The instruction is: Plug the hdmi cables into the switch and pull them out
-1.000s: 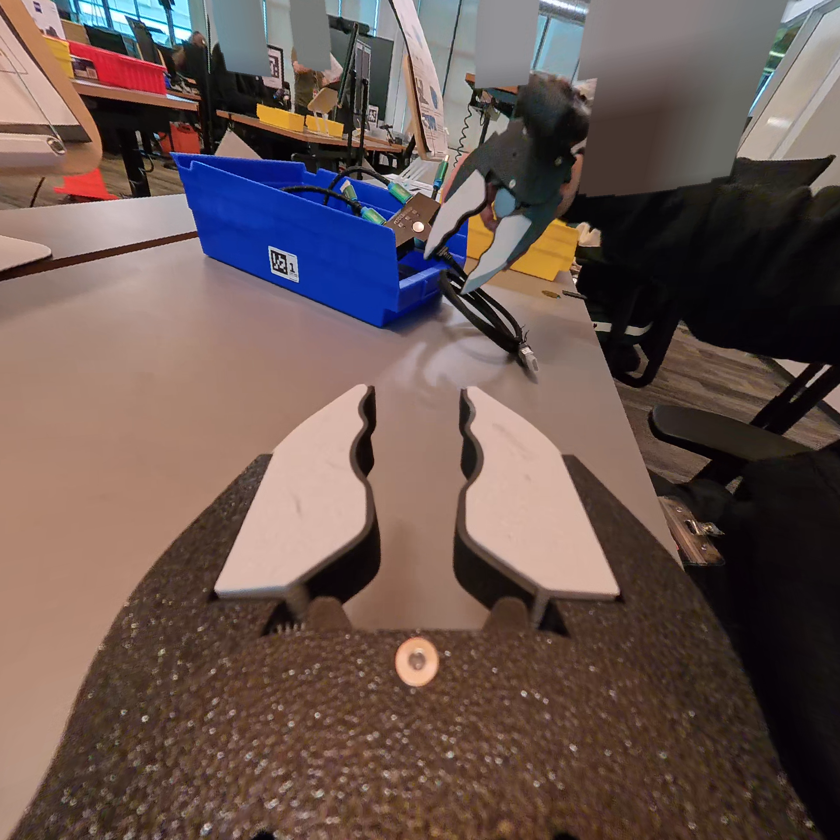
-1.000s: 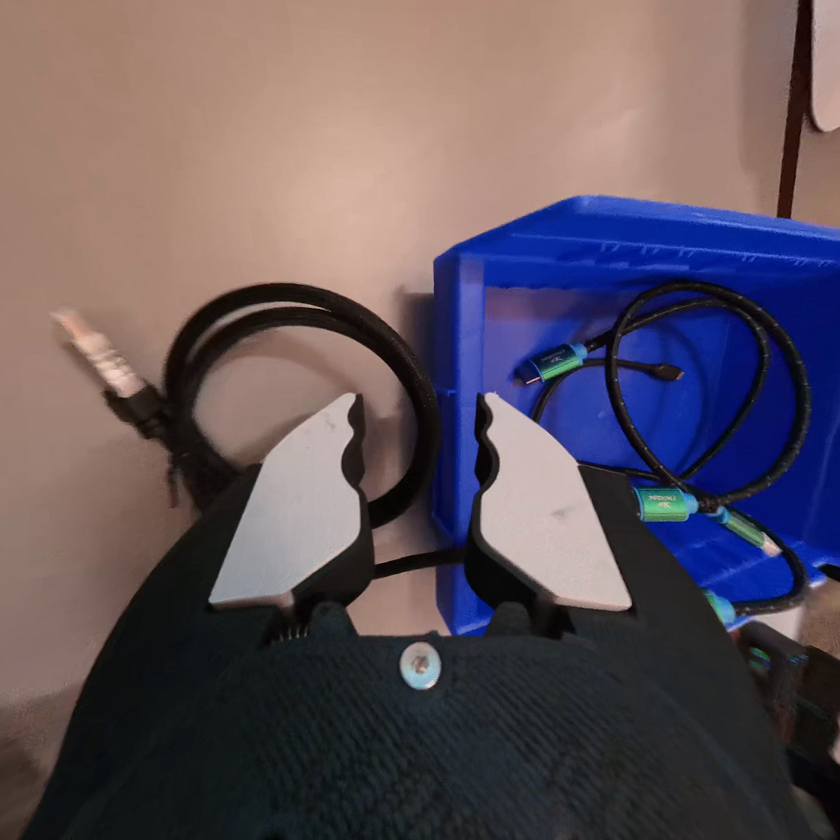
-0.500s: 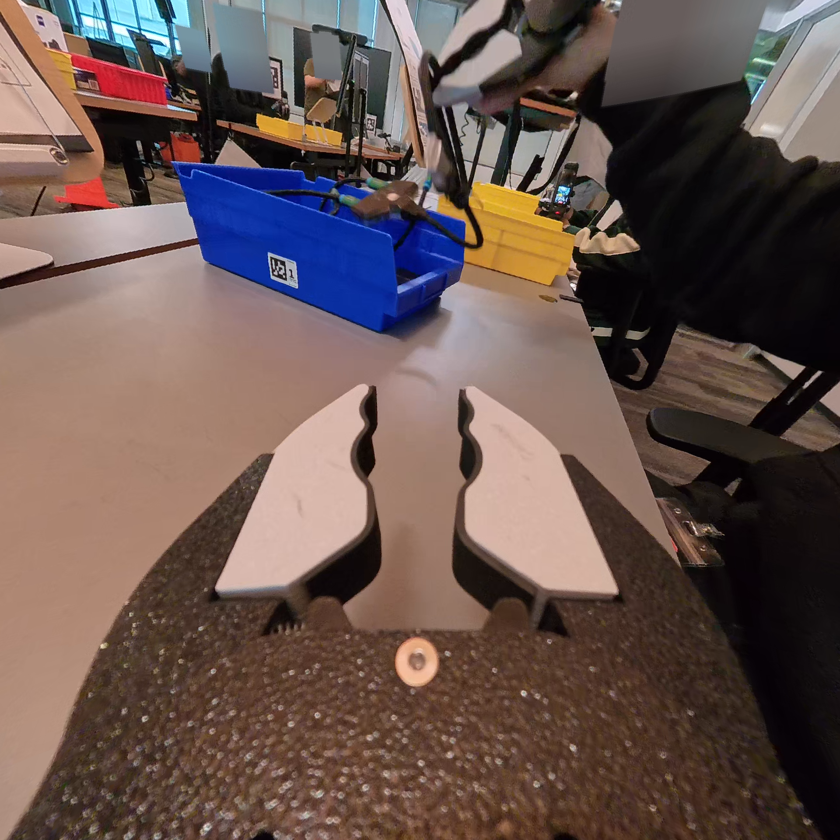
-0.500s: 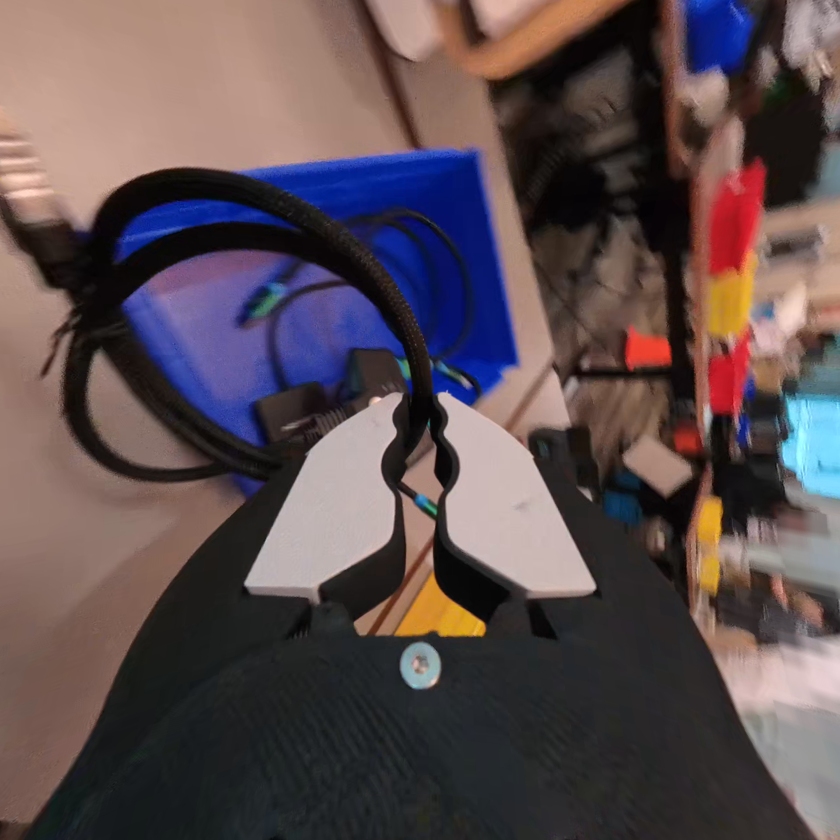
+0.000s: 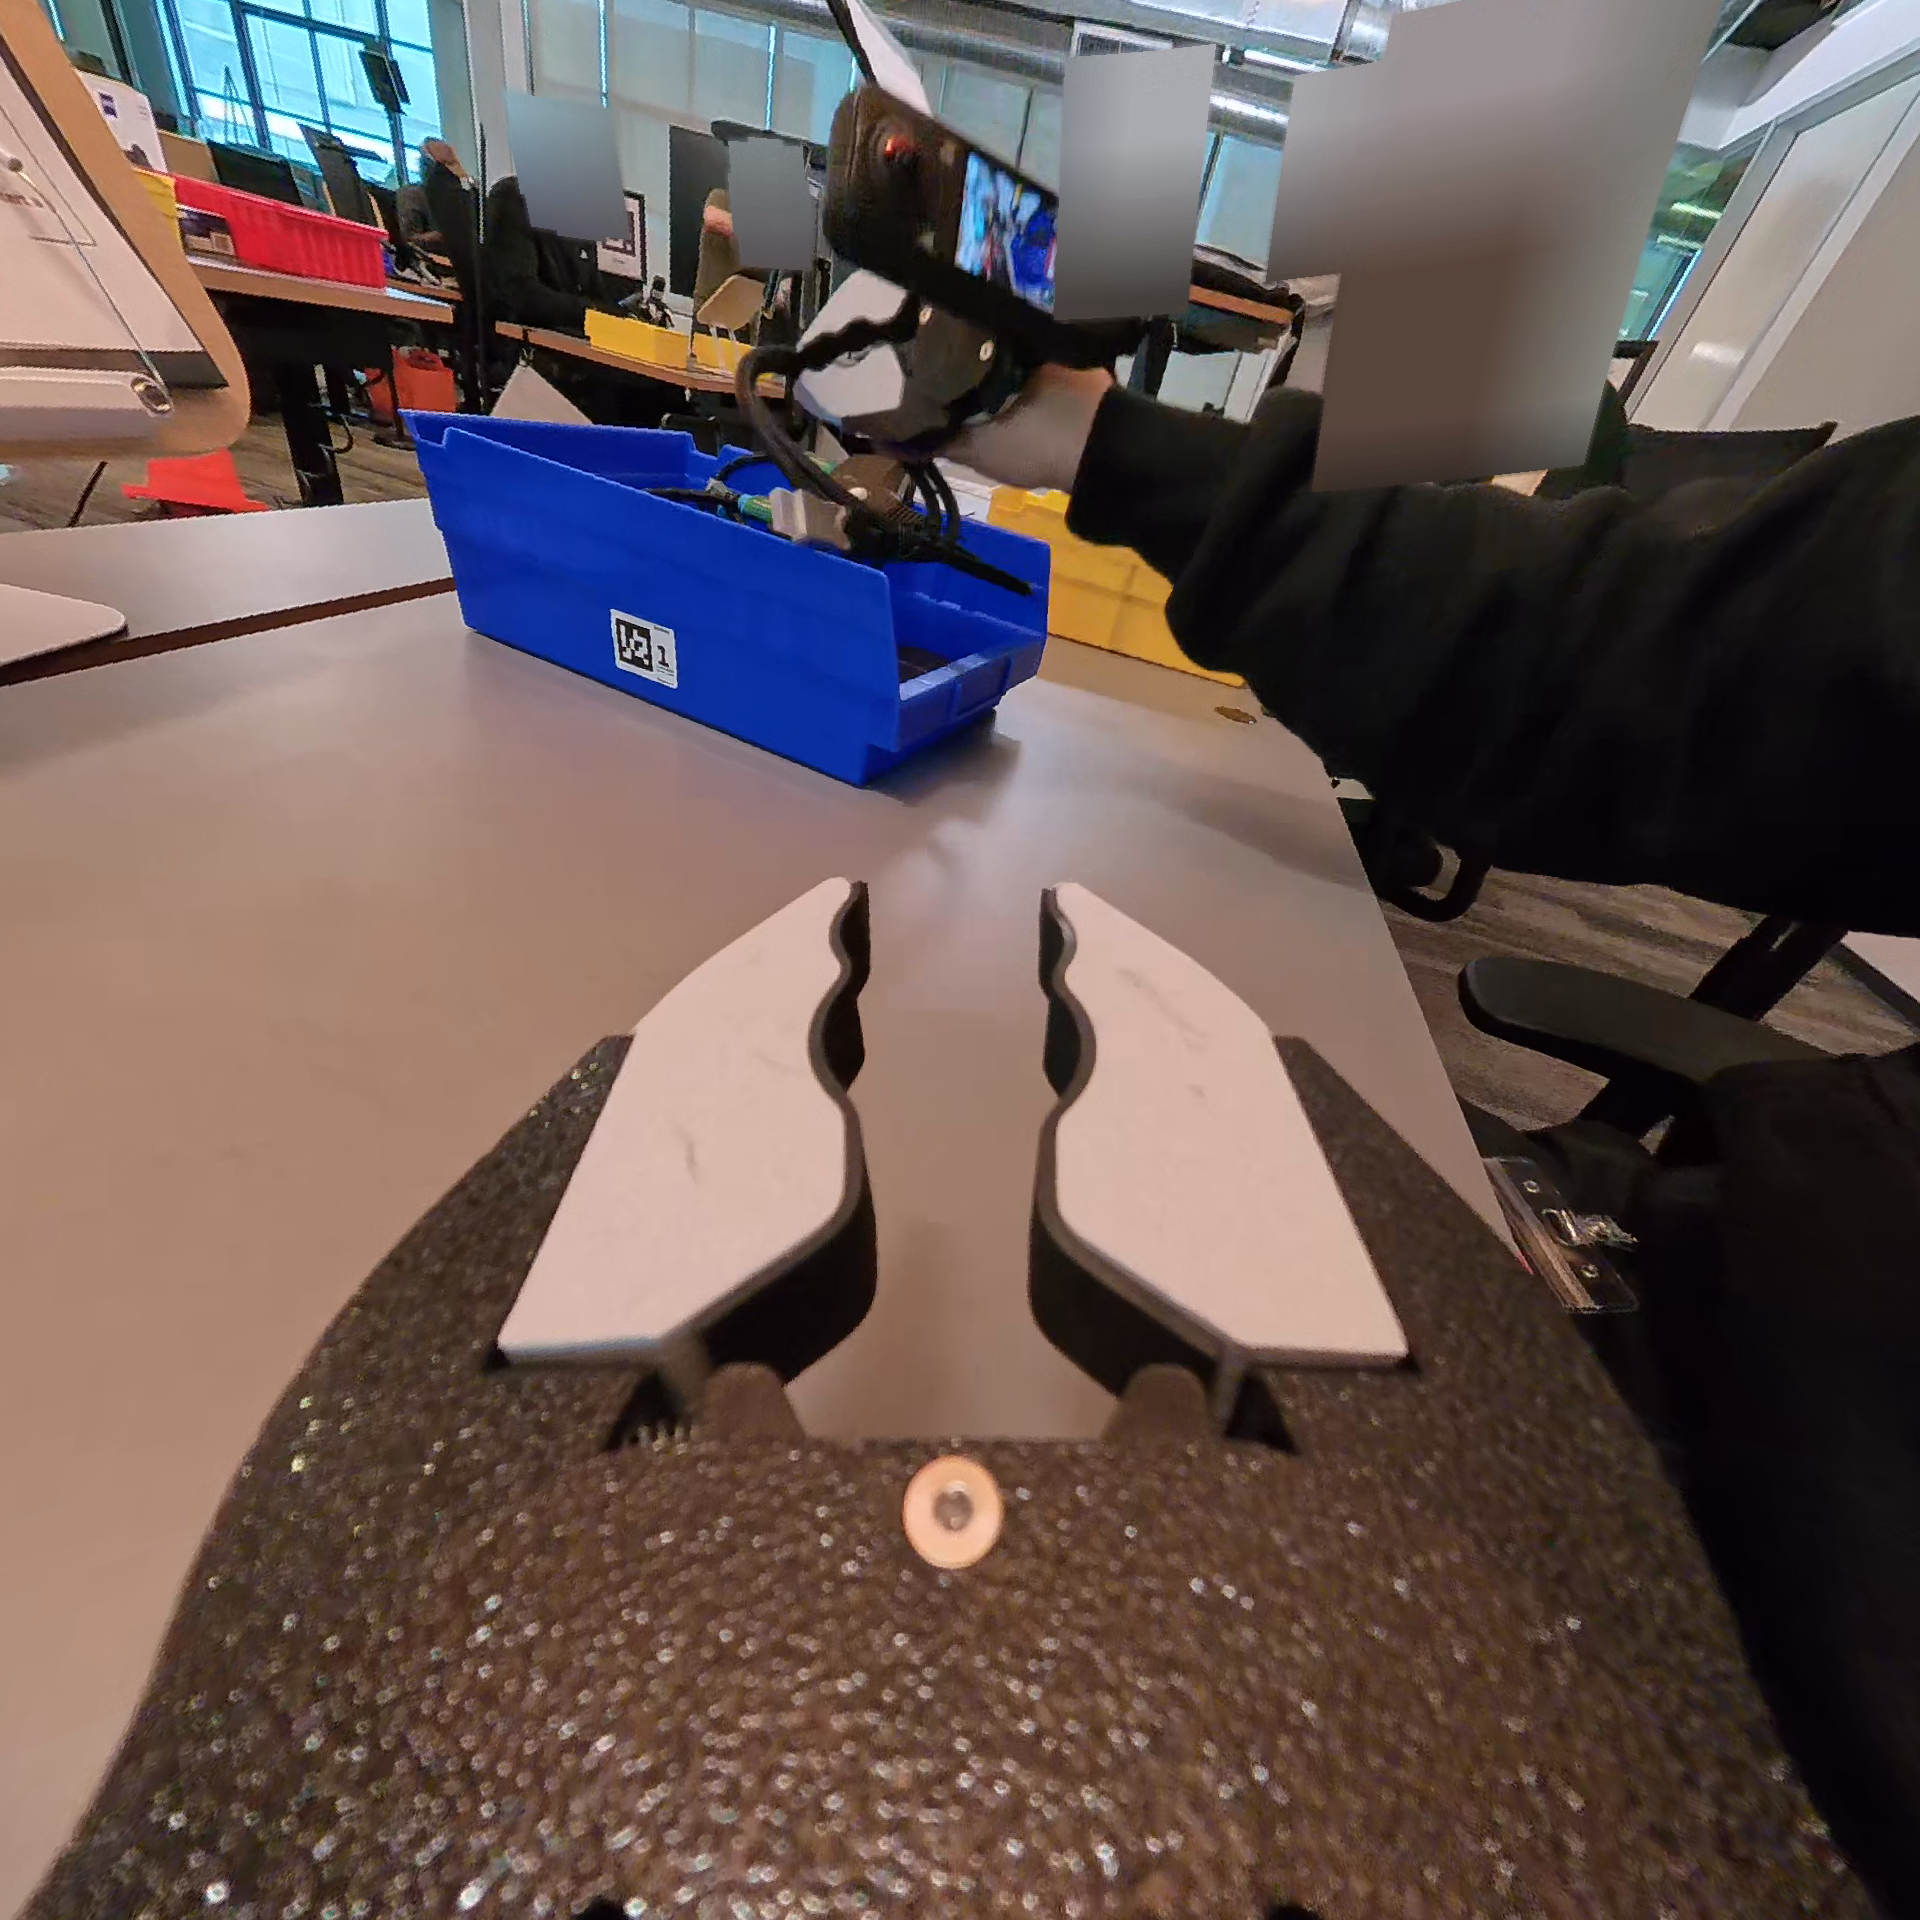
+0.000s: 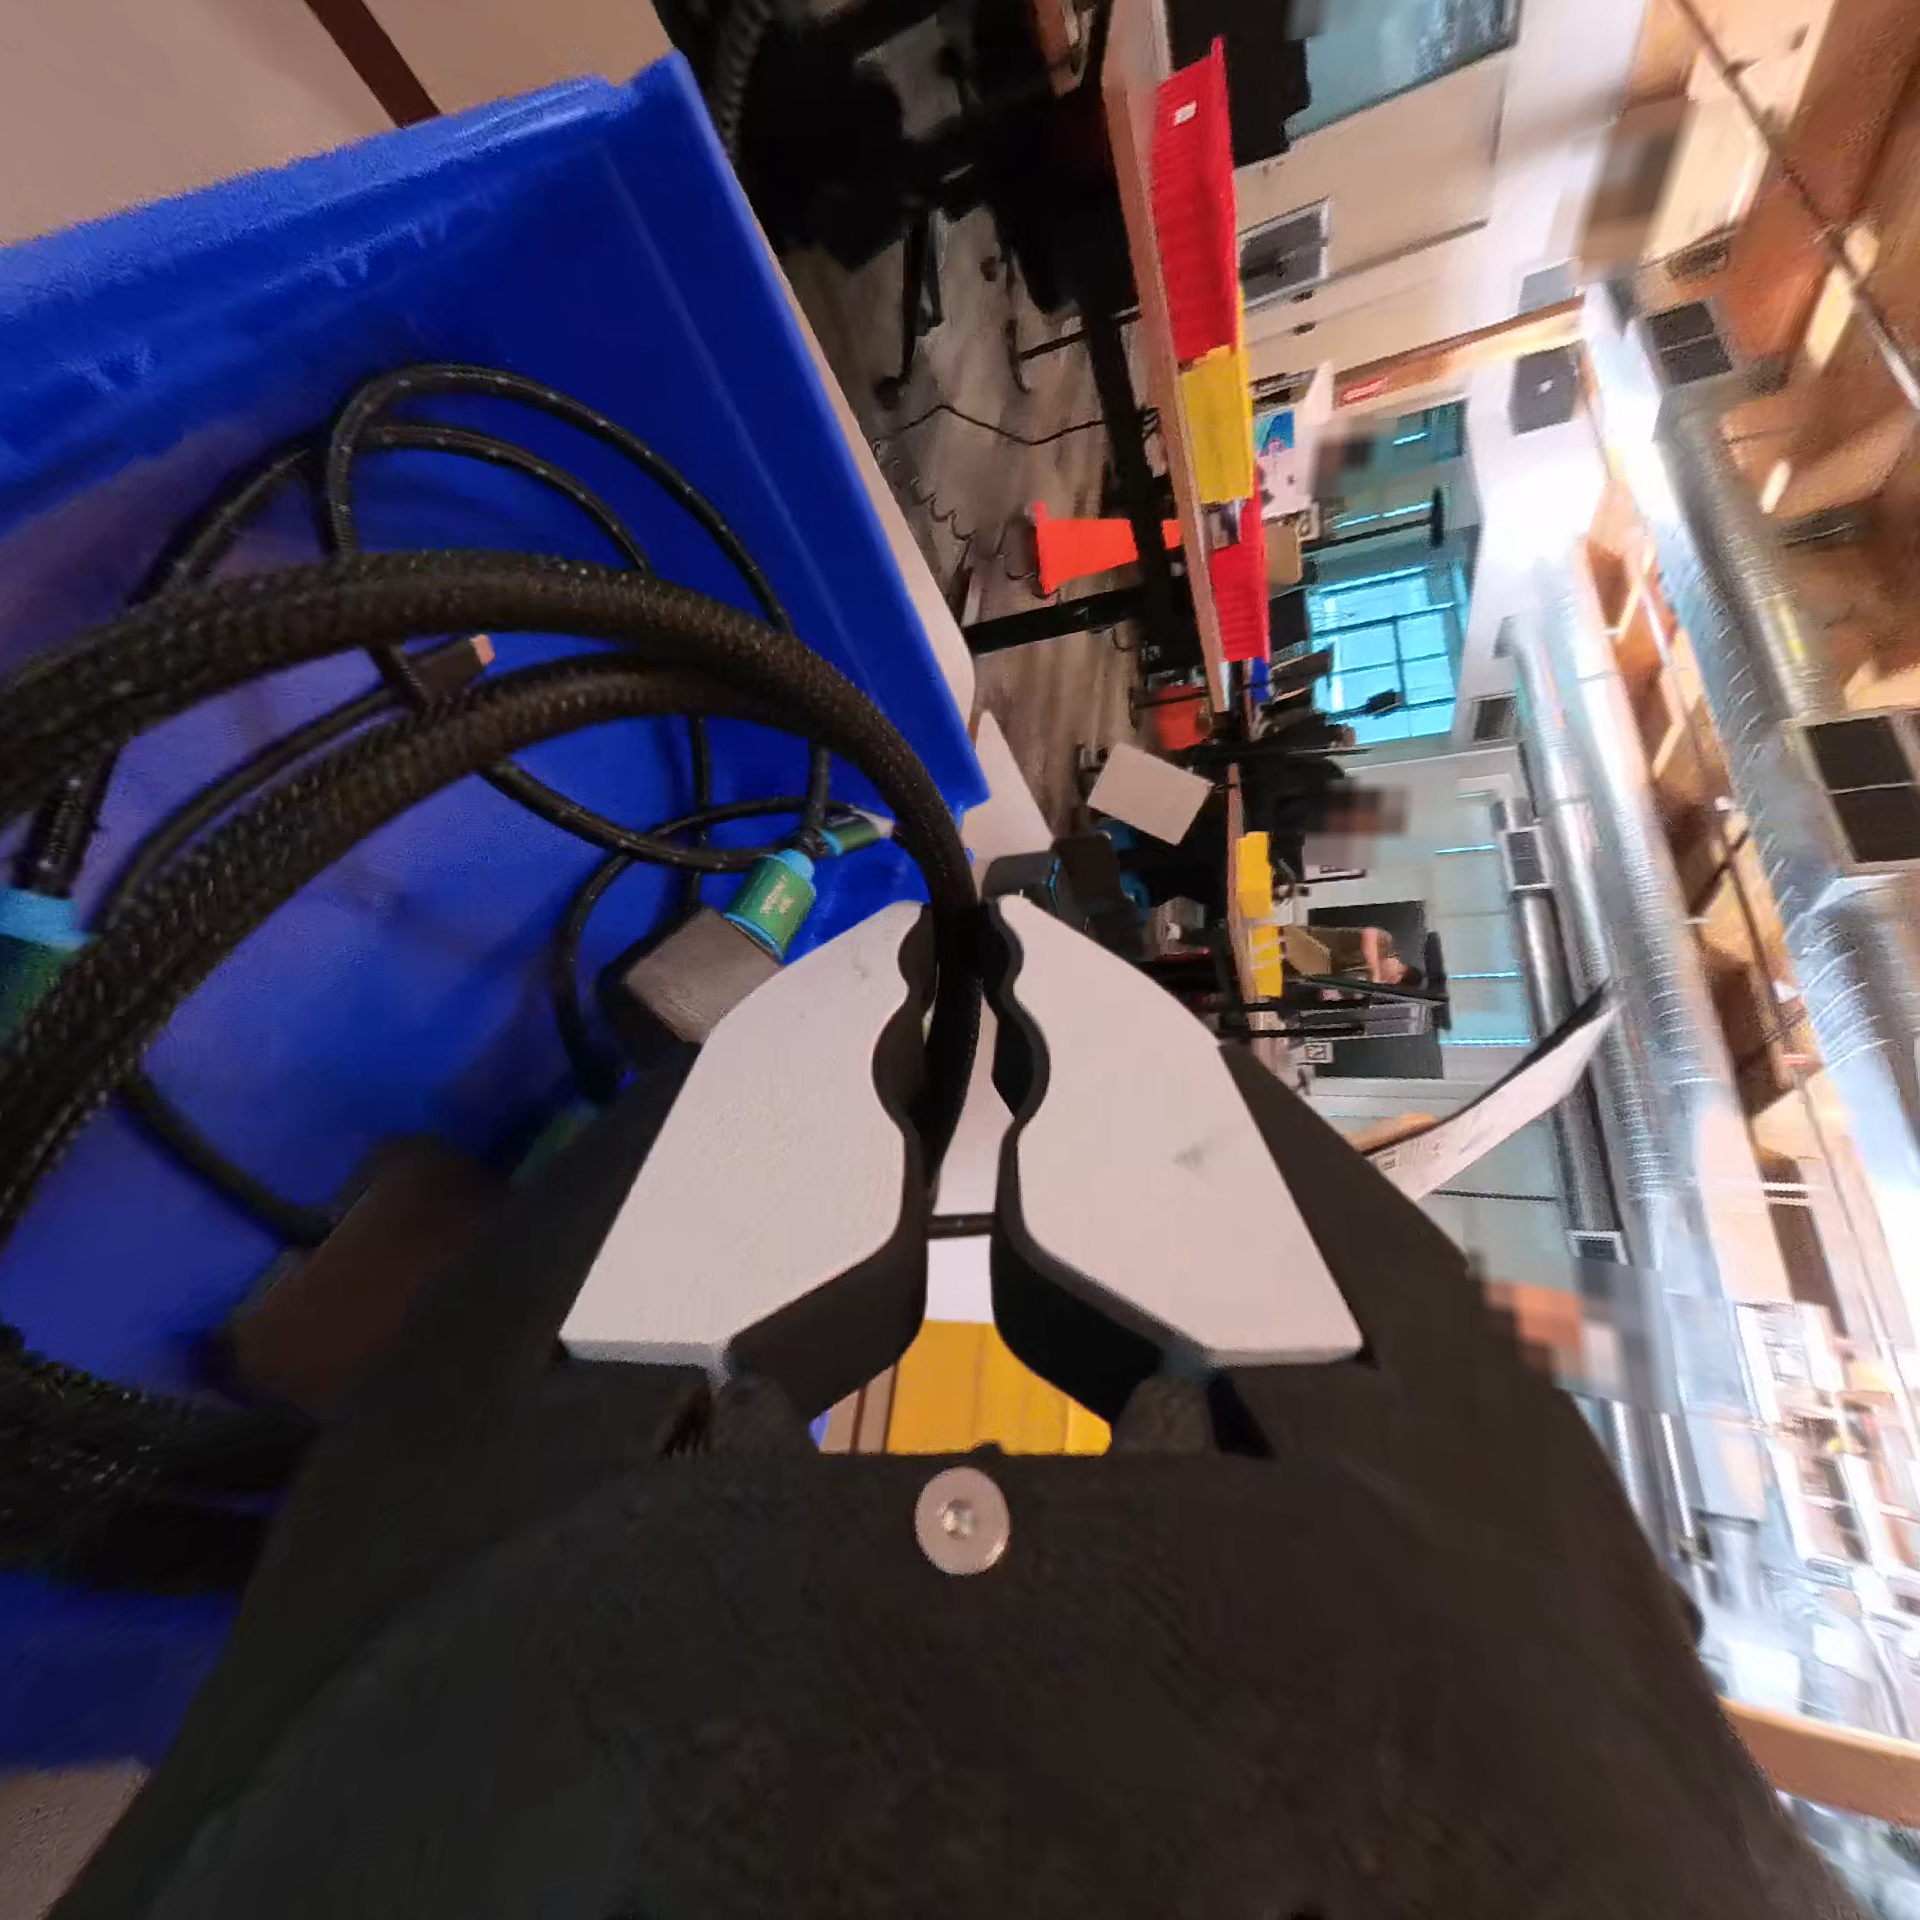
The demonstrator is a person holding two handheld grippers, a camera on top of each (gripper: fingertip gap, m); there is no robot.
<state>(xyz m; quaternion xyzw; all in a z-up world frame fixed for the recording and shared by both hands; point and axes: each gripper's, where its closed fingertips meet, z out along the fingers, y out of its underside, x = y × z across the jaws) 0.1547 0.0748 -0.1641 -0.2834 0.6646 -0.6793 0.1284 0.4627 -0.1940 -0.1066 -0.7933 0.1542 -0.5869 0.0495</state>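
Right gripper [image 6: 982, 935] clamped the coiled cable [image 6: 582, 665] above the bin [image 5: 748, 613], likely to drop it in, while left gripper [image 5: 951, 971] hovered open over the counter [image 5: 312, 883].

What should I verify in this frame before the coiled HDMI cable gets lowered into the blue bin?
1. Right gripper shut on the coiled black cable: ok, the braid is pinched between the jaws near their tips.
2. Cable lifted clear of the table: ok, the left wrist view shows the coil hanging from the gripper above the blue bin.
3. Loose plug end free of the bin wall: cannot tell, it hangs right at rim height.
4. Room in the bin: not ok, thinner cables with green connectors already lie there and could tangle.
5. Left gripper free to help: ok, jaws open and empty above the table.
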